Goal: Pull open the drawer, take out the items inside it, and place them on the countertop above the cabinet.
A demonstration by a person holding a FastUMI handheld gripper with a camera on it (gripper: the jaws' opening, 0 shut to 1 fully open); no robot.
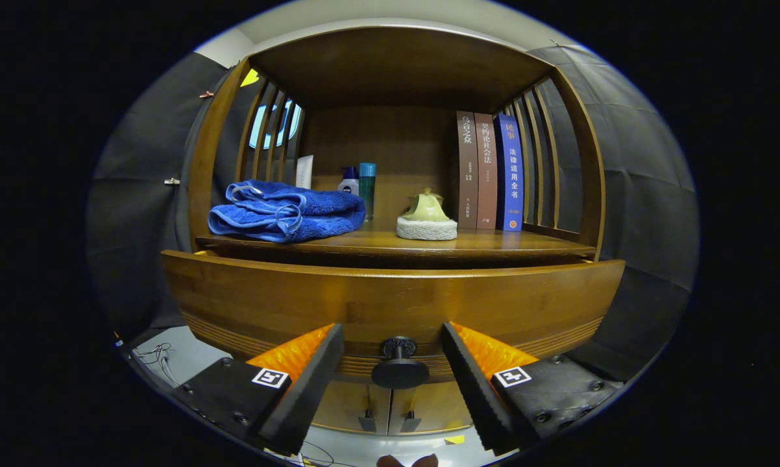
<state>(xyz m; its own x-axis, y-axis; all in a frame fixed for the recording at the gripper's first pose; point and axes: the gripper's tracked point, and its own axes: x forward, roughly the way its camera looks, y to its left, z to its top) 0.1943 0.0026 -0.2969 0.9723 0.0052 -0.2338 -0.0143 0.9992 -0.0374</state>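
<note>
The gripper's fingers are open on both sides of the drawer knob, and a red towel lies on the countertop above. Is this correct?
Not quite. In the gripper view, the towel on the countertop is blue, not red. The rest holds: the gripper is open, its fingers on both sides of the drawer knob.

So the drawer (390,301) is a wide wooden one, warm brown with a glossy finish and a few thin grooves running along the lower part of its front. It's pulled out a bit from the cabinet, its top edge sitting forward of the countertop (494,243) above it. Can't see what's inside from this angle. There's a dark round knob (400,364) in the middle of the front, sitting right between the gripper (393,363) fingers, which are spread apart on either side of it and not touching it.
</note>
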